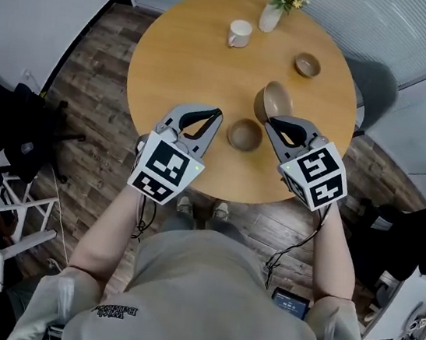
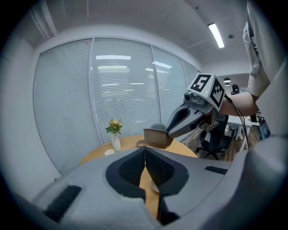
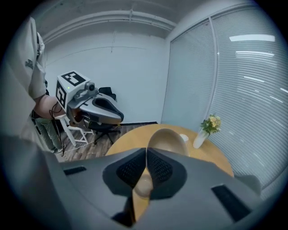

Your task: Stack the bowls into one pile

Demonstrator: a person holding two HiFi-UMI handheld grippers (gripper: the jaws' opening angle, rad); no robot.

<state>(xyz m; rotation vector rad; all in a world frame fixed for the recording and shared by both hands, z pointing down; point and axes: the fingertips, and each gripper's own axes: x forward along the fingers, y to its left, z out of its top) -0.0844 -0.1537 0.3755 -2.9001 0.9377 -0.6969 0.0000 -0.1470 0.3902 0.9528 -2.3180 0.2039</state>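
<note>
Wooden round surface (image 1: 181,59) fills the upper centre, plank floor (image 1: 93,70) around it. Right tongs (image 1: 274,125), angled downward right of centre, clench the rim of a tilted tan bowl (image 1: 274,101). Left tongs (image 1: 216,115) are clenched on nothing, just beside a second bowl (image 1: 244,134).

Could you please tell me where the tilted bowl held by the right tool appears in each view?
Head view: tilted bowl right of centre, at the right tool's tip.
Left gripper view: middle, slightly right.
Right gripper view: centre, just beyond the jaws.
Shared landmark: the flower vase.
</note>
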